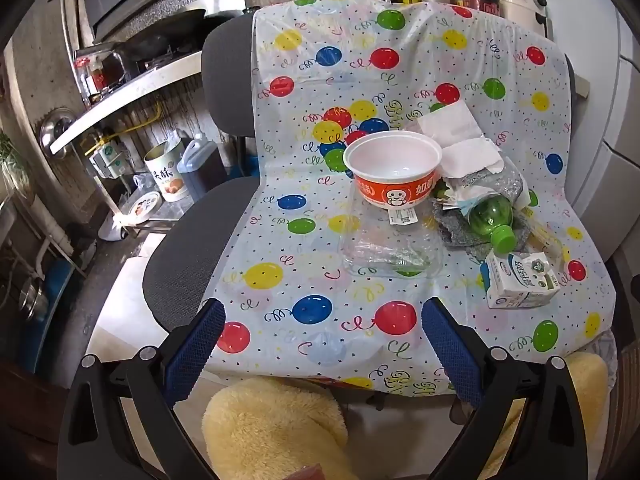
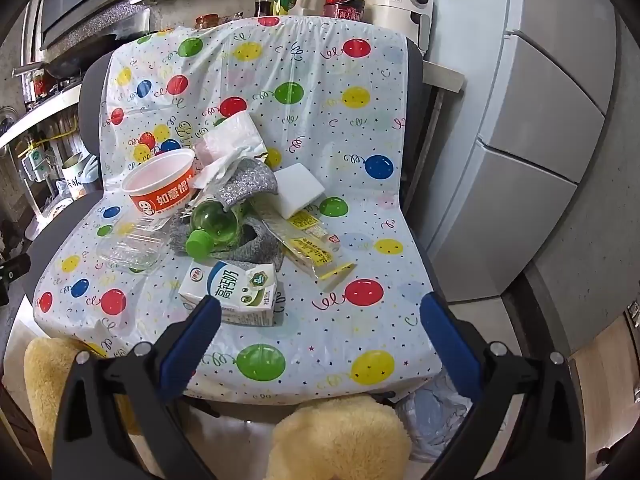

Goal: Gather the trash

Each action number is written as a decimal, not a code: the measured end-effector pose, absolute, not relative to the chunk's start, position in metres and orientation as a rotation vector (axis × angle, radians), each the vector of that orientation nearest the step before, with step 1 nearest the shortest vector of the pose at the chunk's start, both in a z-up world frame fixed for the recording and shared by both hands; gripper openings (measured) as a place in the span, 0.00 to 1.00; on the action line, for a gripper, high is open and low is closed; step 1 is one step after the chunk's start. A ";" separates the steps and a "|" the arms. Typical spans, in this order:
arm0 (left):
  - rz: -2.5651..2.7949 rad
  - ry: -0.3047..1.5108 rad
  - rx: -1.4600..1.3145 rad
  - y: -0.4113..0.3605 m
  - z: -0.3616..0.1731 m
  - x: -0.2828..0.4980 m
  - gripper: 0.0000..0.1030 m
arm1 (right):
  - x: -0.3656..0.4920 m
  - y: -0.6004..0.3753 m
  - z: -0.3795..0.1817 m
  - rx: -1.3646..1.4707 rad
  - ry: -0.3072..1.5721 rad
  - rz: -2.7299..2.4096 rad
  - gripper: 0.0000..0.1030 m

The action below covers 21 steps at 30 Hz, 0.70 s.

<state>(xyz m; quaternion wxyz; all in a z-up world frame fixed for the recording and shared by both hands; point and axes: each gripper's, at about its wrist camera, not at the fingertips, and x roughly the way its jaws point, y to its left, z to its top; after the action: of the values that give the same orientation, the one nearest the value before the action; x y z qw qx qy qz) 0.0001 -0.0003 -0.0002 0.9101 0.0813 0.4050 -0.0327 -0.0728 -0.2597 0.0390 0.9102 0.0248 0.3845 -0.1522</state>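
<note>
1. Left gripper (image 1: 322, 316) and right gripper (image 2: 320, 314): jaws spread wide, nothing between them, both above the near edge of the balloon-print cover (image 2: 320, 344) on a chair seat.
2. Milk carton (image 2: 232, 292) lies nearest, just beyond the right gripper's left finger.
3. Mid-seat: clear plastic tray (image 1: 390, 252), green bottle (image 2: 210, 226) on grey cloth (cap toward the camera), yellow wrappers (image 2: 316, 254).
4. Farther: orange bowl (image 1: 394, 170), upright; white tissue (image 1: 470, 152); white sponge (image 2: 298, 190).

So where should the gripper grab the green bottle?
Grip the green bottle across its neck just behind the cap, coming from above on the near side. It lies on its side, cap end pointing out toward us and clear, while its far end is buried under gray cloth and paper.
</note>
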 end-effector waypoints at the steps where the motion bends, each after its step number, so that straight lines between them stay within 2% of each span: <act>1: -0.068 0.833 0.166 0.000 0.000 0.000 0.94 | -0.070 -0.263 0.037 0.059 0.812 -0.316 0.94; 21: -0.063 0.830 0.163 0.004 -0.002 0.000 0.94 | -0.072 -0.262 0.037 0.059 0.812 -0.323 0.94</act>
<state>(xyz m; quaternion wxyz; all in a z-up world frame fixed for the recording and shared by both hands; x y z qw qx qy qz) -0.0004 0.0040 -0.0021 0.9114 0.0790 0.4028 -0.0306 -0.0719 -0.2616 0.0369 0.9055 0.0287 0.3934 -0.1565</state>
